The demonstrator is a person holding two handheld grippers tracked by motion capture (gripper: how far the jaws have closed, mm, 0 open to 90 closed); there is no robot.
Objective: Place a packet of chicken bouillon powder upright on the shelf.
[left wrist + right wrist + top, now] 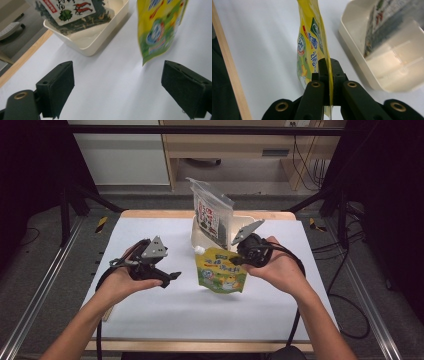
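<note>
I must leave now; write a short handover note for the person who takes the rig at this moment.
Right gripper: shut on the edge of the yellow-green spouted drink pouch, held beside the cream plastic bin.
Left gripper: open, holding nothing, above the white table.
Done: clear packet of dark dried seaweed stands in the bin.
Left: probably place the pouch in the bin.
</note>
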